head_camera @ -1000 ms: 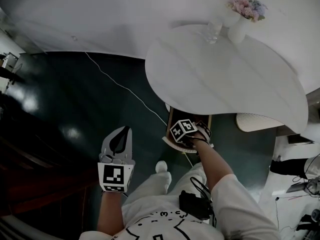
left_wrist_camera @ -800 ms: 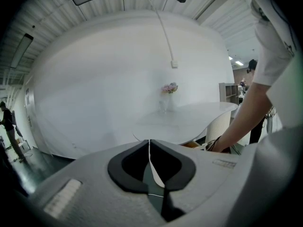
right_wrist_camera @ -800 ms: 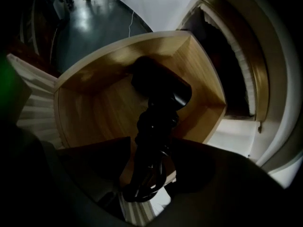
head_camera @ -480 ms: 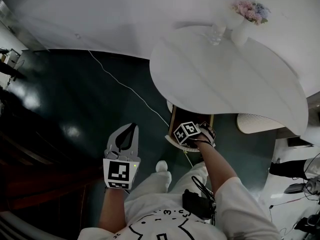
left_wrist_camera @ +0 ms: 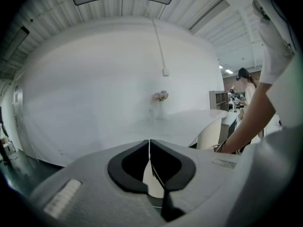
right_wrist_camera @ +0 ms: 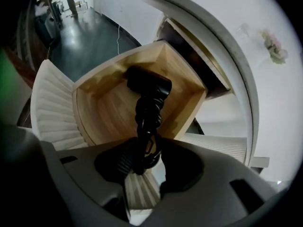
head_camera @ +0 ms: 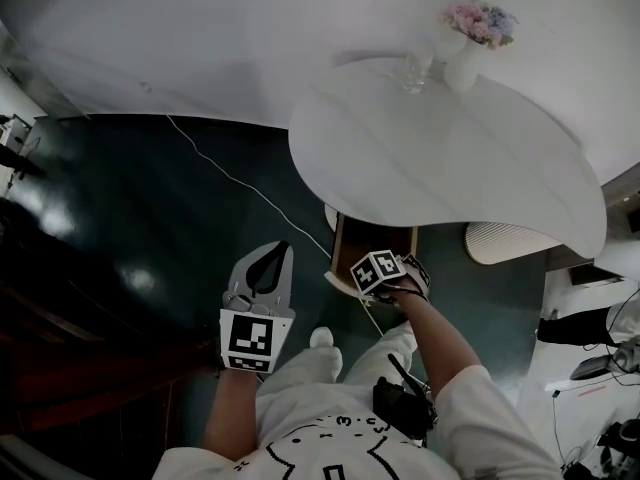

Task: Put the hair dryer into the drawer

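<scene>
Head view: one left gripper (head_camera: 280,253) and one right gripper (head_camera: 378,273), beside one white table (head_camera: 450,158).
Left gripper view: jaws closed tip to tip, empty.
Right gripper view: one hair dryer (right_wrist_camera: 147,86) lies in one open drawer (right_wrist_camera: 99,112). The jaws, just closing, stand apart around its one cord (right_wrist_camera: 147,122).

A big studio hall: ribbed ceiling (left_wrist_camera: 94,18) above the left gripper (left_wrist_camera: 149,143), white table (left_wrist_camera: 189,122) with flowers (left_wrist_camera: 160,95) ahead, shelves (left_wrist_camera: 216,100) rightward.

The open drawer (right_wrist_camera: 104,110) is reachable from above, though the table (head_camera: 440,158) overhangs its far end.
</scene>
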Demonstrator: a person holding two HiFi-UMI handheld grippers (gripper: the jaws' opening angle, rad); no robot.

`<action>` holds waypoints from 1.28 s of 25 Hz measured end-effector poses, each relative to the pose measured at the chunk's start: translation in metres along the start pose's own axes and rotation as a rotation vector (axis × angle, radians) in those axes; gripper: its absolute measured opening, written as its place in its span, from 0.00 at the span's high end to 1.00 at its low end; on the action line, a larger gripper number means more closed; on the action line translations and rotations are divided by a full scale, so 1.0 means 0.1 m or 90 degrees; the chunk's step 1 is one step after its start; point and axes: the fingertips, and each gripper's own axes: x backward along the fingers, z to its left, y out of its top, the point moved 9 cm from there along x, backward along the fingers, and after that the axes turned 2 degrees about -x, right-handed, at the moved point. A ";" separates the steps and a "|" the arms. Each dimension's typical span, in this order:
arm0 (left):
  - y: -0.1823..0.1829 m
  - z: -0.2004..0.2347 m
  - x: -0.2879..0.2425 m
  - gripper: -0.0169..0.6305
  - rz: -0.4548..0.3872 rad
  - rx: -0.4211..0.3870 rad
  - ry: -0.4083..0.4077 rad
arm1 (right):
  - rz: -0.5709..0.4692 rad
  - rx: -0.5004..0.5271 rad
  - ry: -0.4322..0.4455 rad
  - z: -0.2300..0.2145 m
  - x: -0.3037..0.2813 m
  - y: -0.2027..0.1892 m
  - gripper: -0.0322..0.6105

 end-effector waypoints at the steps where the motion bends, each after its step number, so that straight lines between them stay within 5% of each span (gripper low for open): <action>1: 0.00 -0.01 -0.01 0.94 0.001 -0.003 -0.003 | -0.007 -0.001 0.000 0.00 -0.01 0.00 0.70; 10: -0.07 0.06 0.02 0.94 0.024 -0.023 0.005 | 0.011 0.007 -0.007 -0.12 -0.15 0.23 0.70; 18: -0.12 0.15 0.06 0.94 0.035 -0.007 0.027 | 0.006 0.130 -0.131 -0.01 -0.19 0.29 0.70; 32: 0.11 0.08 -0.18 0.94 -0.021 0.006 -0.012 | -0.069 0.008 -0.018 -0.14 0.43 0.09 0.70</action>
